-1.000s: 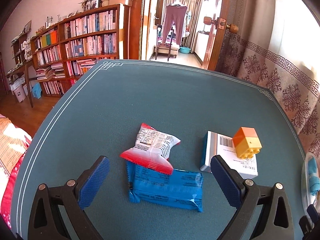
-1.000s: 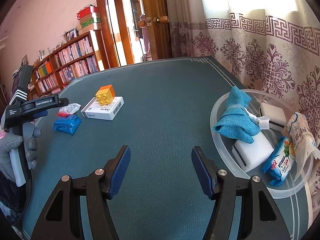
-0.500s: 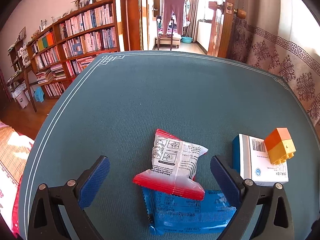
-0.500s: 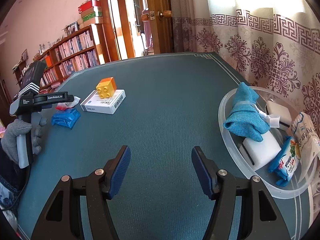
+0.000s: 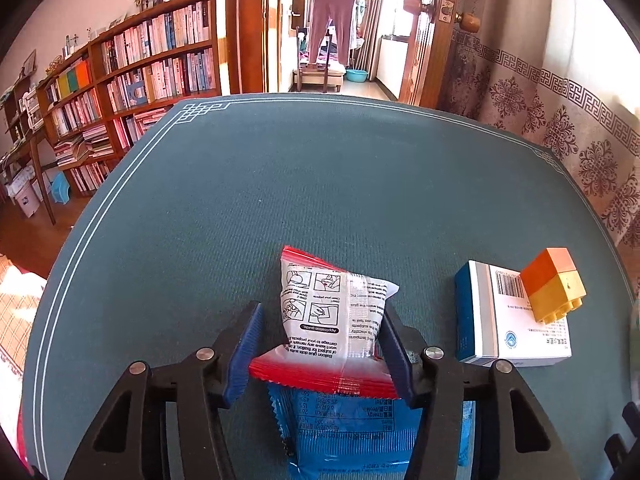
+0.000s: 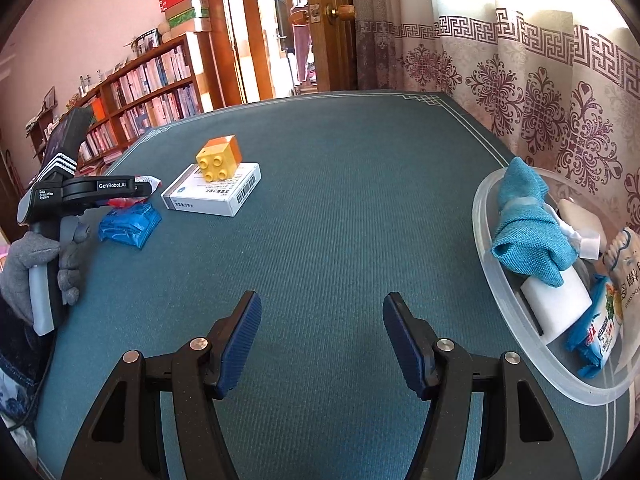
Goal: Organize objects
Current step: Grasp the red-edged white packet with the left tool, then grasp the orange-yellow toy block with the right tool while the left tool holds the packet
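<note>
A red and white packet lies on top of a blue packet on the green table. My left gripper is closing around the red and white packet, and both blue pads touch the ends of its red seam. The right wrist view shows that gripper low over the two packets, held by a gloved hand. An orange and yellow block sits on a white box just right of the packets. My right gripper hangs open over bare cloth with nothing between its pads.
A clear plastic tub stands at the table's right edge with a blue cloth, a white sponge and snack packets inside. A patterned curtain hangs behind it. Bookshelves and an open door lie beyond the far edge.
My left gripper moved forward and down over the red and white packet, then its jaws narrowed from wide open onto the packet's ends. The right gripper drifted slightly with its opening unchanged.
</note>
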